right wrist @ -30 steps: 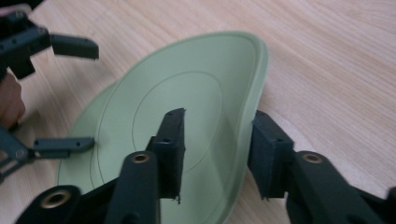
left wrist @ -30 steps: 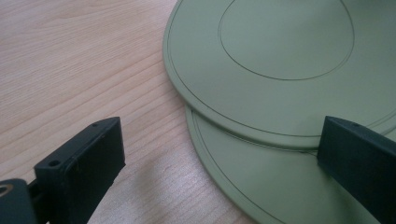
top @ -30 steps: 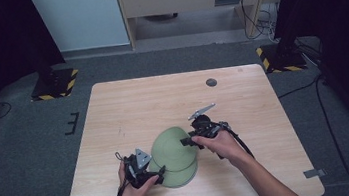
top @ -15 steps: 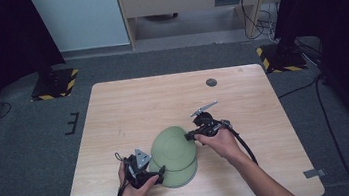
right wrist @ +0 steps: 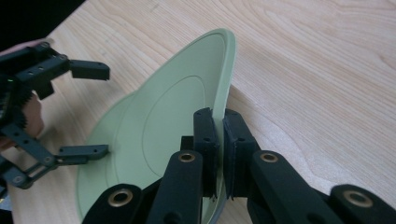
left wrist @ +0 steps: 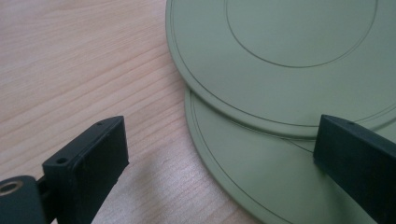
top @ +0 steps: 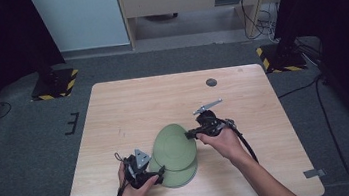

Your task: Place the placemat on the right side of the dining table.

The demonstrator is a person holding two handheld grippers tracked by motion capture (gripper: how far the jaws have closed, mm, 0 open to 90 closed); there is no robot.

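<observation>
Low and centre in the high view, 2 green plates overlap on the wooden table. The right gripper pinches the rim of the upper plate, its jaws having just closed on it, tilting it up. The lower plate lies flat. The left gripper stands with jaws spread wide at the plates' left edge, gripping nothing.
</observation>
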